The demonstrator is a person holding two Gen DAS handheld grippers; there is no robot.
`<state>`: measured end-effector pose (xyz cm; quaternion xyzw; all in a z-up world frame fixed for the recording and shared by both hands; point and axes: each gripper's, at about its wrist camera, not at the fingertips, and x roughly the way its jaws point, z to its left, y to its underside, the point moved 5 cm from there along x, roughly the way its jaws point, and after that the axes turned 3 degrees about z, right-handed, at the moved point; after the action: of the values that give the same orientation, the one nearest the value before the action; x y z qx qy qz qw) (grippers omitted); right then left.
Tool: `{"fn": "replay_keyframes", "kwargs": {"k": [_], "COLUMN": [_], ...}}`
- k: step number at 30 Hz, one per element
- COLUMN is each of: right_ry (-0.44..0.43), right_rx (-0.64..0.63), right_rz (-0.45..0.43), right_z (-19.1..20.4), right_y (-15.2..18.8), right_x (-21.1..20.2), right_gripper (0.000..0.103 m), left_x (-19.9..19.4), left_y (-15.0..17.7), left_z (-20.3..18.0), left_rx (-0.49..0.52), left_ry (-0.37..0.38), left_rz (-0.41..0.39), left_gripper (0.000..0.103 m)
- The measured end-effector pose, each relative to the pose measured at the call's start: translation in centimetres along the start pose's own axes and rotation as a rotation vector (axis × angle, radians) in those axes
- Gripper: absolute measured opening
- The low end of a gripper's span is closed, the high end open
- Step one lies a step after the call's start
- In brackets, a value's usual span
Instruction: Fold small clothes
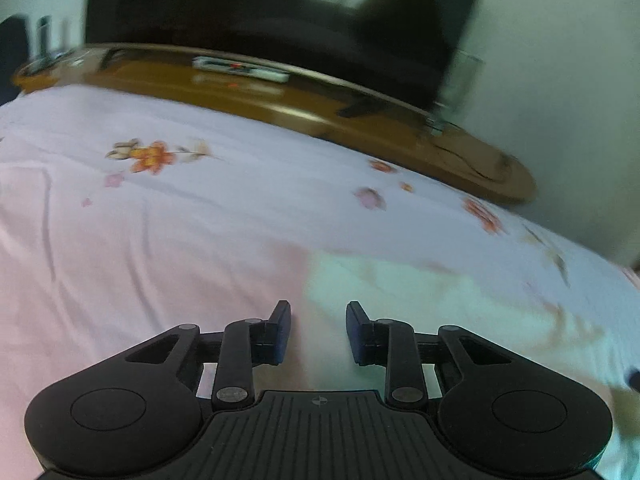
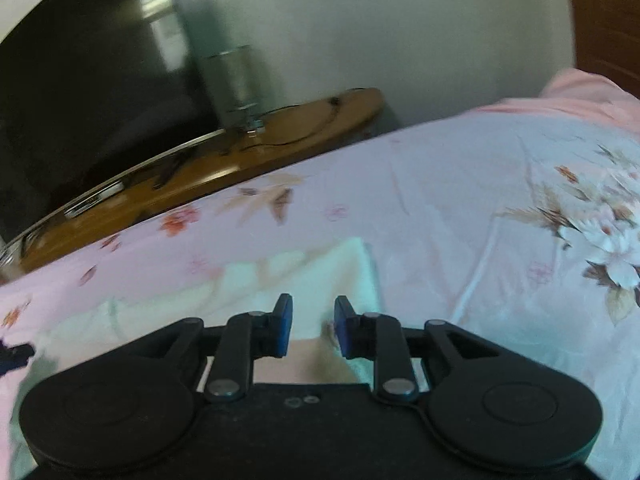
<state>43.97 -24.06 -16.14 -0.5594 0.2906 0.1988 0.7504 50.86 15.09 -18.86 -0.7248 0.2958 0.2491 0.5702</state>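
A small pale mint garment [image 1: 440, 300] lies flat on the pink floral bedsheet [image 1: 160, 220]. In the left wrist view my left gripper [image 1: 318, 320] hovers low over the garment's left edge. Its jaws stand a little apart, and only sheet and cloth show below the gap. In the right wrist view the same garment [image 2: 248, 284] stretches to the left under my right gripper [image 2: 313, 314]. That gripper sits over the garment's right end, jaws a little apart, with no cloth pinched between the blue pads [image 2: 283, 320].
A wooden TV stand [image 1: 304, 104] with a dark television [image 1: 260, 4] runs along the far side of the bed. A clear cylinder [image 2: 232, 80] and a cable rest on the stand. A peach cloth [image 2: 580, 88] lies at the far right of the bed.
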Motion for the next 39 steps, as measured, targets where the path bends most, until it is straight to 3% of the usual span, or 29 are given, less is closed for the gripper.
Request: {"fn": "replay_keyframes", "kwargs": {"k": [4, 5, 6, 7, 10, 14, 21, 23, 30, 32, 34, 39], "right_ry": [0.002, 0.010, 0.032, 0.044, 0.050, 0.002, -0.083, -0.092, -0.101, -0.106, -0.103, -0.094], "right_rx": [-0.068, -0.079, -0.095, -0.113, -0.113, -0.092, -0.016, -0.018, -0.034, -0.026, -0.029, -0.025], "right_rz": [0.073, 0.078, 0.082, 0.082, 0.099, 0.075, 0.040, 0.030, 0.006, 0.002, 0.002, 0.026], "right_z": [0.9, 0.8, 0.6, 0.6, 0.6, 0.8, -0.7, -1.2, -3.4, -4.5, -5.5, -8.5], "right_y": [2.1, 2.5, 2.9, 3.0, 2.6, 2.5, 3.5, 3.9, 6.2, 7.3, 8.3, 11.6], "right_x": [0.6, 0.7, 0.8, 0.9, 0.5, -2.1, -8.2, -10.3, -17.8, -20.4, -22.8, -27.9], "right_gripper": [0.022, 0.022, 0.022, 0.021, 0.020, 0.025, 0.033, 0.040, 0.046, 0.047, 0.048, 0.053], "left_x": [-0.8, -0.7, -0.9, -0.9, -2.0, -4.2, -8.6, -10.3, -17.0, -19.1, -21.5, -26.0], "left_y": [2.9, 3.5, 3.7, 3.7, 3.4, 4.3, 6.4, 7.1, 10.6, 12.2, 14.1, 18.4], "left_z": [-1.2, -0.9, -0.5, -0.2, 0.2, -0.7, -1.8, -2.2, -3.2, -3.0, -2.5, -0.7], "left_rx": [0.134, 0.138, 0.132, 0.128, 0.098, 0.167, 0.193, 0.202, 0.225, 0.223, 0.215, 0.169], "left_ry": [-0.047, -0.061, -0.081, -0.104, -0.118, -0.160, -0.156, -0.159, -0.141, -0.132, -0.135, -0.123], "left_rz": [0.015, 0.013, -0.009, -0.010, 0.020, 0.017, 0.020, 0.017, 0.015, 0.026, 0.021, 0.040], "left_gripper": [0.032, 0.037, 0.051, 0.059, 0.059, 0.059, 0.059, 0.059, 0.059, 0.065, 0.086, 0.086]}}
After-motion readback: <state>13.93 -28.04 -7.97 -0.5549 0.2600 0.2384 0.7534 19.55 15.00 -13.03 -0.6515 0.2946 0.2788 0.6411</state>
